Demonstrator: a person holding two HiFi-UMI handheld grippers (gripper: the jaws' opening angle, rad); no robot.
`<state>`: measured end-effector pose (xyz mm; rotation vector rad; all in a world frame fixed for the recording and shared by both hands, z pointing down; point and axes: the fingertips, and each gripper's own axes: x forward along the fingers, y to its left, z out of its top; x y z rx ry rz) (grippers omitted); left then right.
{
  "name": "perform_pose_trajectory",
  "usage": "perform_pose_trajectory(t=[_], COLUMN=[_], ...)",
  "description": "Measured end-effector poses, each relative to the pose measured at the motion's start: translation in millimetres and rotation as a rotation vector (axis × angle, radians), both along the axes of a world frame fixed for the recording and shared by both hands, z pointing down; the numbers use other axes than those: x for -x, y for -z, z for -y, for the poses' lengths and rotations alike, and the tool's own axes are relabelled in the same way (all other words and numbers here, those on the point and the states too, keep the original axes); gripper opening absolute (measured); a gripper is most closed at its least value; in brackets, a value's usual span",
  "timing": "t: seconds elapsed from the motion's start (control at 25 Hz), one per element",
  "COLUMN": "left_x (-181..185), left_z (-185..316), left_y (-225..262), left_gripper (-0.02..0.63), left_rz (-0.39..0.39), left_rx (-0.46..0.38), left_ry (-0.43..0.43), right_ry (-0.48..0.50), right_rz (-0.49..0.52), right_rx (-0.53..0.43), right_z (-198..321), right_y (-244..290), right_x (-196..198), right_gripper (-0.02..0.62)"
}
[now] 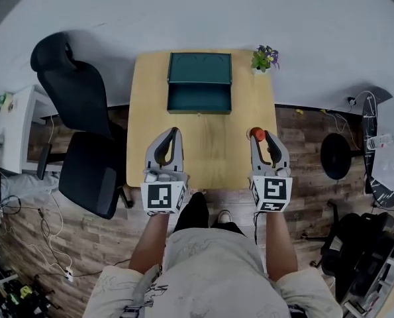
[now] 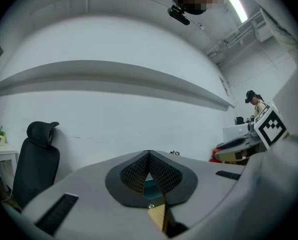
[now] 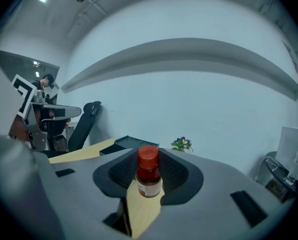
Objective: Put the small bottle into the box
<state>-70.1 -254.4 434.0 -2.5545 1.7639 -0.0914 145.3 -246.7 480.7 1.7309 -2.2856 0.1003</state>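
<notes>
Person's shirt fills the bottom of the head view. Both forearms reach forward over the near edge of a wooden table.

Left gripper: jaws closed tip to tip, nothing between them. Through the slit below the tips, the left gripper view shows only a bit of table and box. The gripper hangs over the near left part of the table.

Right gripper: clenched on the small bottle, pads against both sides of its body. Bottle upright, red cap on top, pale label, near the table's right edge. Cannot tell whether its base touches the tabletop.

Box: dark green, open, lid swung back to the far side. It sits at the far middle of the table, well apart from the bottle.

Small potted plant with purple flowers at the far right corner, just beside the box. Black office chair left of the table. Wood-patterned floor on both sides.
</notes>
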Motion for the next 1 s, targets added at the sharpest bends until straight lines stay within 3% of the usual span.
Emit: perform_pose_trajectory(t=[0.44,1.0], left_x=[25.2,48.8], left_z=[-1.0,1.2], left_y=[53.9,62.0], left_gripper=[0.006,0.006], left_rz=[0.018,0.018], left_rx=[-0.141,-0.161], left_ry=[0.062,0.094], right_ry=[0.004,0.059], right_rz=[0.019,0.033], right_rx=[-0.256,-0.222], right_z=[4.9,16.5], right_y=[90.7,84.2], right_x=[9.2,36.4], right_gripper=[0.138,0.138])
